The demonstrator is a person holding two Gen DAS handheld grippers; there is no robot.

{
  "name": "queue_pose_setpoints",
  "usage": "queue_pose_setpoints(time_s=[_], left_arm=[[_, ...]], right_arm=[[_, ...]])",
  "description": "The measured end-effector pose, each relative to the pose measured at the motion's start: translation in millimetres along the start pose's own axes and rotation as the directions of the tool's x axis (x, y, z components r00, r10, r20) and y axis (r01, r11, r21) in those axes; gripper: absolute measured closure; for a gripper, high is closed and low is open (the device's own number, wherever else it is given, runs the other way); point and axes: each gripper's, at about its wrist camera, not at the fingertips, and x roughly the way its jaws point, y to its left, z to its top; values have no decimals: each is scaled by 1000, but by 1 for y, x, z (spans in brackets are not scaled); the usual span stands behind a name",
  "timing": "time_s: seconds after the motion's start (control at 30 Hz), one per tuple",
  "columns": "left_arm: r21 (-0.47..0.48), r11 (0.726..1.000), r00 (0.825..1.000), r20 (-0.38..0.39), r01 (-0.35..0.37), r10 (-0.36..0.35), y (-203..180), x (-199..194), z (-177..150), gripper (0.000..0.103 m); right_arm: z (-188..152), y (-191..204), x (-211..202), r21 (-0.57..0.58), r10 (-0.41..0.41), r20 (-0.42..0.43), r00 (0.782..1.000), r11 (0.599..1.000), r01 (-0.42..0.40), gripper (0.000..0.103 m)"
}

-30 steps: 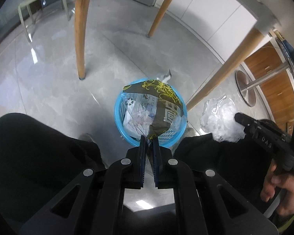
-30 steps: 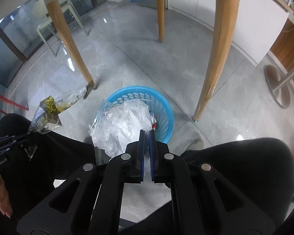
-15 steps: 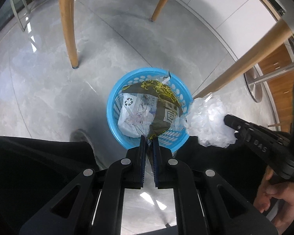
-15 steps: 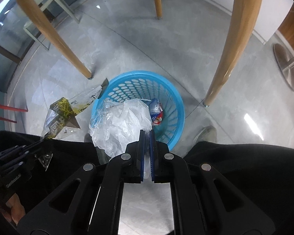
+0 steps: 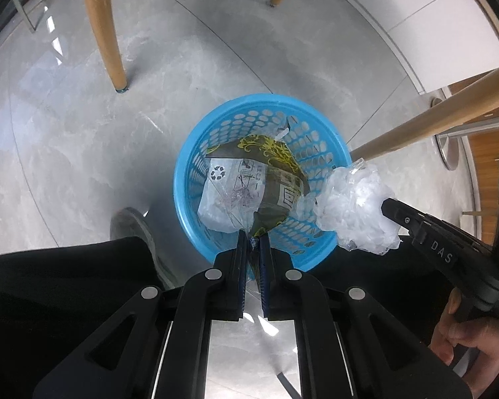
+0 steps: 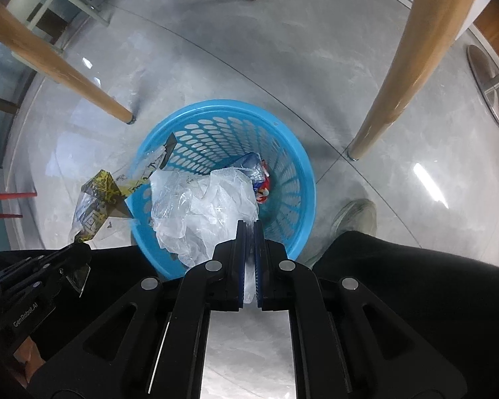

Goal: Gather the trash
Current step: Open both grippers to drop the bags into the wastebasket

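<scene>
Trash hangs over the blue basket (image 6: 302, 179) at frame centre: left gripper (image 5: 252, 242) pinches a dark printed wrapper (image 5: 269, 173), right gripper (image 6: 249, 229) a crumpled clear bag (image 6: 199, 209). One wrapper (image 6: 261, 179) lies inside; both held pieces await release.

one blue basket (image 6: 302, 179), two bits of trash held above it: one printed wrapper (image 5: 266, 179) and one clear plastic bag (image 6: 203, 209). three wooden legs (image 6: 402, 76), two grippers (image 5: 252, 242).

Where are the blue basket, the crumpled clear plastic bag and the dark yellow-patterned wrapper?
Blue perforated plastic basket (image 6: 302, 179): right wrist view, bare right rim.
Crumpled clear plastic bag (image 6: 203, 206): right wrist view, its middle.
Dark yellow-patterned wrapper (image 5: 276, 179): left wrist view, dark printed panel.
</scene>
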Motion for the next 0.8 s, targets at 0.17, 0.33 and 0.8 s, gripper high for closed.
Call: queue_pose_setpoints(time_s=[0.17,0.33,0.8], left_arm=[[4,1000,1000,-27,2,-1,-4,11,7,97],[-32,998,998,-19,58,-59,-3,16,16,73],[-61,991,992,49,120,-117,6,-1,14,51]], right_arm=[[5,-4,8,17,-1,-14,1000,1000,1,99],[7,-7,11,30,10,-15,1000,999,-10,94],[-9,2,9,17,43,-81,996,999,-42,75]])
